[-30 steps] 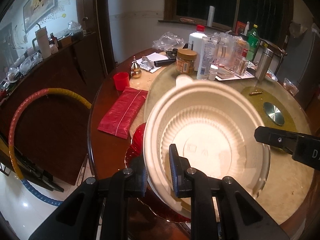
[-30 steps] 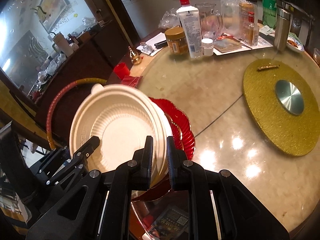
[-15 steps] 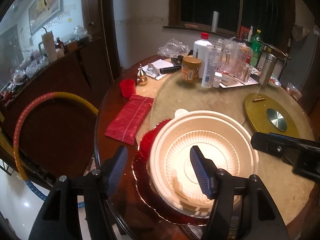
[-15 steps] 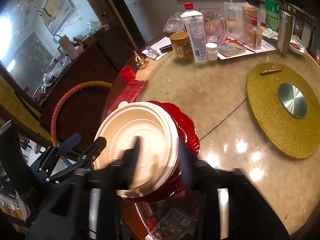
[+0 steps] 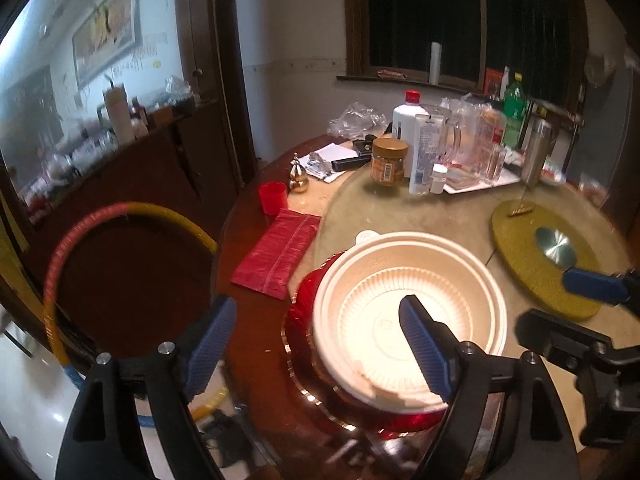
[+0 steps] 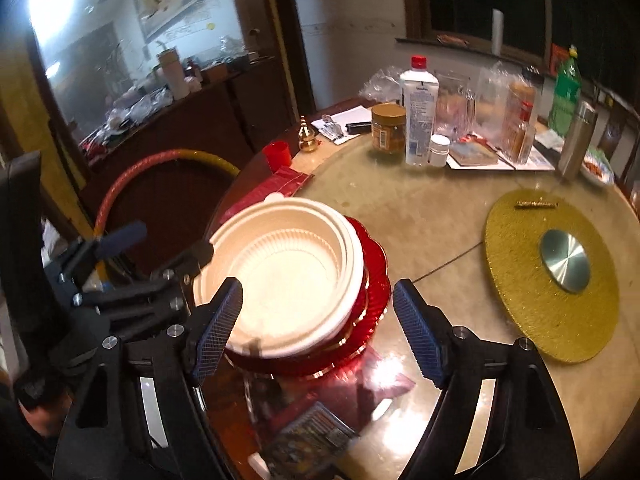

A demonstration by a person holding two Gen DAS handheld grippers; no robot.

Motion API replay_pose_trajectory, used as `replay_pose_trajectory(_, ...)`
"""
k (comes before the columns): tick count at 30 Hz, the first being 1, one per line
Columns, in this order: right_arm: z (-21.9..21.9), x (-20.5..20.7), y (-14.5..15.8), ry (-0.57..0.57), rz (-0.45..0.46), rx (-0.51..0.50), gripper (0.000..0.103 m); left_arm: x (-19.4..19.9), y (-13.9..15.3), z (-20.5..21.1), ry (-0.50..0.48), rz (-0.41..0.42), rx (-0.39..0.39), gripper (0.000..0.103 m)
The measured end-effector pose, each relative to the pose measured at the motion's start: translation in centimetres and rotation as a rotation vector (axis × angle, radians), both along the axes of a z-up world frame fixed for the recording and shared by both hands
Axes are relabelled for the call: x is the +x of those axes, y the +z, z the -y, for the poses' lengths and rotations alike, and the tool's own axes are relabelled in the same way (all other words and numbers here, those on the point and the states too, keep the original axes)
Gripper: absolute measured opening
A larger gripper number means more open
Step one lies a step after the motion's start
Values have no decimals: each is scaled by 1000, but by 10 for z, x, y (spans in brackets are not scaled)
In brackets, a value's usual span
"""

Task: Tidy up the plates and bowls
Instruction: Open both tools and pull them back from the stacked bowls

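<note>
bowls sit nested on the red plates at the near left edge of the worktop (image 5: pixel 400 208): your white bowl stack (image 6: pixel 288 276) rests upright on the scalloped red plates (image 6: pixel 374 292), which lie flat on the glass top close to the rim.

your left gripper (image 5: pixel 316 344) has its fingers spread wide apart and empty. one blue pad (image 5: pixel 208 342) hangs off the worktop's edge over the dark wood, the other (image 5: pixel 424 354) sits over the bowl's inside; whether that pad touches the bowl you cannot tell.

your right gripper (image 6: pixel 318 330) is likewise spread wide with nothing between its fingers. its left pad (image 6: pixel 216 326) overlaps the near rim of the bowl stack in view, its right pad (image 6: pixel 418 338) is over the glass beside the red plates.

beyond the stack, toward the left edge, lies a red packet (image 5: pixel 280 254), and past it a small red cup (image 5: pixel 273 198) and a gold bell-shaped ornament (image 5: pixel 298 174). along the far edge stand a brown-lidded jar (image 5: pixel 388 162), a white bottle with a red cap (image 5: pixel 406 122), a clear pitcher (image 6: pixel 454 114), a green bottle (image 6: pixel 564 94) and a steel flask (image 6: pixel 576 140). a gold mat with a metal disc (image 6: pixel 552 280) lies toward the right edge, well apart from the plates. a red and yellow hoop (image 5: pixel 80 240) leans beside the worktop.
</note>
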State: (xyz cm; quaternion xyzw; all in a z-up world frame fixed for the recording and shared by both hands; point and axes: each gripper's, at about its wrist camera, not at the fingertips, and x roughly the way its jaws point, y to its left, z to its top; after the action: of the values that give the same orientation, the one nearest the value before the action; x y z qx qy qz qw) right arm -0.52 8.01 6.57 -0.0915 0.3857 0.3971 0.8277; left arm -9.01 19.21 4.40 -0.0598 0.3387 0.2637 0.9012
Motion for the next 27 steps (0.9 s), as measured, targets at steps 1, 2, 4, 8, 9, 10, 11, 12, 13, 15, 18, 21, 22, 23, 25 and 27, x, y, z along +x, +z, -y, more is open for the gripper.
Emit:
replay_pose_trajectory(1,4,-1,0,2,6,-2,87,-1,1,4,14,-10,40,86)
replay_pose_trajectory(2,9,-2,0,0,14,0,89,-2,0,7,22,-15,63,88)
replay_pose_trajectory(4,18,-5,1,6,31,15,91,-5,1,12,13,-12,73,88)
replay_pose_trajectory(8,29,-8,0,11,50,15,91,-7,-1,13,13,-10,40,88)
replay_pose_trajectory(9,32,-9,-1,14,54,11,91,-8,-1,14,10,-14,37,88)
replay_pose_trajectory(10,33,-9,-1,18,59,6,91,-9,-2,16,9,-18,38,88)
replay_pose_trajectory(11,35,-11,-2,27,65,0,91,-9,-2,17,8,-20,39,88)
replay_pose_trajectory(12,36,-12,-3,36,68,-5,91,-10,-3,18,5,-21,40,88)
replay_pose_trajectory(13,36,-14,-4,43,71,-11,91,-11,-3,20,5,-18,37,88)
replay_pose_trajectory(15,36,-16,-7,59,76,-25,91,-14,-4,21,3,-13,24,88)
replay_pose_trajectory(18,33,-20,-13,83,81,-53,91,-15,-6,22,1,-18,7,88)
replay_pose_trajectory(21,29,-22,-17,95,82,-72,91,-13,-10,24,-2,-39,5,88)
replay_pose_trajectory(22,28,-22,-18,98,81,-77,91,-12,-11,25,-8,-41,3,88)
replay_pose_trajectory(23,26,-23,-19,99,81,-83,91,-13,-11,25,-12,-42,-2,88)
replay_pose_trajectory(25,25,-24,-20,103,84,-89,91,-14,-11,25,-20,-39,-12,88)
replay_pose_trajectory(27,22,-26,-19,104,86,-92,91,-16,-10,24,-22,-32,-15,88)
